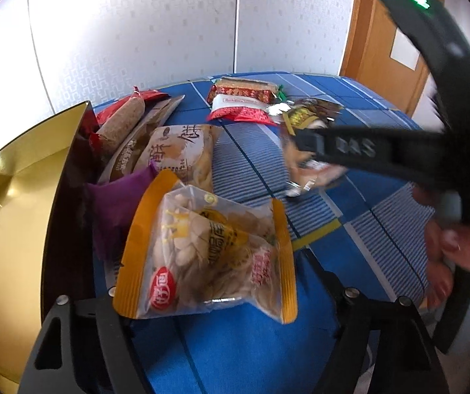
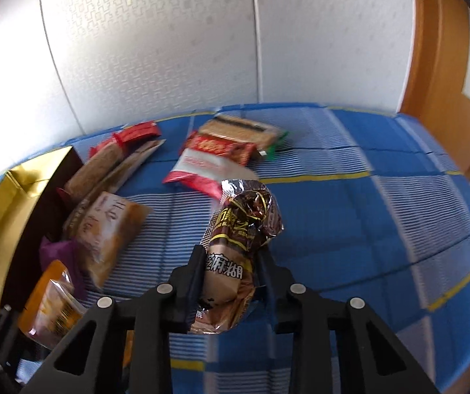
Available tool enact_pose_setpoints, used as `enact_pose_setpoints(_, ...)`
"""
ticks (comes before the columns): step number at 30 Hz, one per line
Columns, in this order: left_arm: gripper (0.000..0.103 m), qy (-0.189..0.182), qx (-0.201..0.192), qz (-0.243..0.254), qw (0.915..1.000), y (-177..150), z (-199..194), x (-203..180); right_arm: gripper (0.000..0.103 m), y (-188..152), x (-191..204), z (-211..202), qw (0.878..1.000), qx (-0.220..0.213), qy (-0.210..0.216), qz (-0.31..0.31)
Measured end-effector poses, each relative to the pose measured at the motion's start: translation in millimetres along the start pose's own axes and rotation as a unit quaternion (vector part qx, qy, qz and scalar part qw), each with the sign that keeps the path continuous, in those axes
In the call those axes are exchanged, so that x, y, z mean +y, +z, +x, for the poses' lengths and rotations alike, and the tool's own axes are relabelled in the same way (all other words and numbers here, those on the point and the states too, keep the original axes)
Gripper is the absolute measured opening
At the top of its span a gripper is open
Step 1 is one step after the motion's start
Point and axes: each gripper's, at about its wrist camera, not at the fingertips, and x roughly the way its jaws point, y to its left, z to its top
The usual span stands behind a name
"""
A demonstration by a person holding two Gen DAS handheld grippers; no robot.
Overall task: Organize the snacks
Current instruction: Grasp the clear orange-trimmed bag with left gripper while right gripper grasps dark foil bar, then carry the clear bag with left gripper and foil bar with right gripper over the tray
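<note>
My right gripper (image 2: 230, 259) is shut on a brown foil snack pack (image 2: 235, 246) and holds it above the blue checked cloth (image 2: 349, 229). In the left wrist view the right gripper (image 1: 303, 144) shows with that brown pack (image 1: 307, 121). My left gripper (image 1: 215, 292) is open, its jaws wide on either side of an orange-edged clear bag of seeds (image 1: 208, 249), which lies between them. That bag also shows in the right wrist view (image 2: 51, 305). A gold-lined box (image 1: 14, 213) stands at the left.
Several packs lie beside the box: a purple pack (image 1: 116, 203), a tan biscuit bag (image 1: 182, 154), a brown bar in red wrap (image 1: 126, 118). A red-and-white pack (image 1: 241, 108) and a wafer pack (image 1: 244, 87) lie farther back. A wooden door (image 2: 448, 75) stands at the right.
</note>
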Motion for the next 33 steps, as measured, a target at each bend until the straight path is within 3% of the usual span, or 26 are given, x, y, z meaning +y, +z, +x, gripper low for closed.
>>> enact_pose_setpoints(6, 0.057, 0.008, -0.011, 0.013, 0.9998, 4, 3, 1, 0.030, -1, -4, -4, 1.000, -0.008, -0.017, -0.001)
enact_pose_setpoints(8, 0.041, 0.001, -0.017, 0.020, 0.9997, 4, 1, -1, 0.030, -1, -6, -4, 1.000, -0.007, -0.016, 0.002)
enact_pose_setpoints(10, 0.034, 0.002, -0.027, 0.028, 0.9992, 3, -6, -3, 0.030, -1, -7, -3, 1.000, -0.007, -0.011, 0.012)
enact_pose_setpoints(14, 0.034, -0.018, -0.025, 0.012, 0.9994, 2, -6, 3, 0.030, -3, -9, 0, 1.000, -0.003, -0.007, 0.026)
enact_pose_setpoints(17, 0.034, -0.048, -0.047, -0.015, 0.9977, -3, -14, 11, 0.030, -4, -9, 0, 0.999, -0.004, -0.007, 0.031)
enact_pose_setpoints(23, 0.034, -0.059, -0.085, 0.027, 0.9943, -6, -28, -2, 0.030, -4, -16, -1, 0.999, -0.003, -0.008, 0.049)
enact_pose_setpoints(33, 0.026, -0.062, -0.059, 0.021, 0.9961, 1, -25, -1, 0.027, -5, -23, -5, 0.998, -0.012, 0.008, 0.065)
